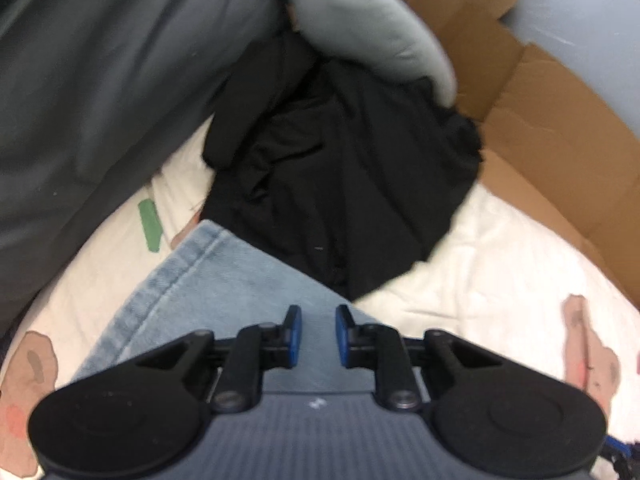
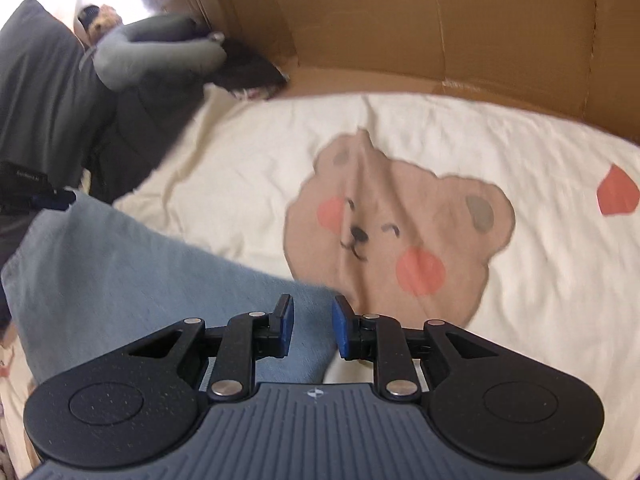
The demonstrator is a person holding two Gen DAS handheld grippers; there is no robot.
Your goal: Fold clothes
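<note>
Light blue jeans [image 1: 224,280] fan out from between the fingers of my left gripper [image 1: 318,320], hem seam on the left; the jaws stand narrow, shut on the denim. In the right wrist view the same jeans [image 2: 132,276] hang as a raised, curved sheet over the bed, and their right edge runs through my right gripper [image 2: 313,312], which is also shut on them. A crumpled black garment [image 1: 340,184] lies just beyond the jeans in the left wrist view. The other gripper's body [image 2: 28,190] shows at the far left edge of the right wrist view.
A cream bedsheet [image 2: 248,152] printed with a bear face [image 2: 396,224] covers the bed. Brown cardboard [image 2: 400,28] [image 1: 532,120] stands along the far side. A dark grey pillow [image 1: 100,92] and a grey sleeve or cushion [image 1: 368,28] crowd the left and top.
</note>
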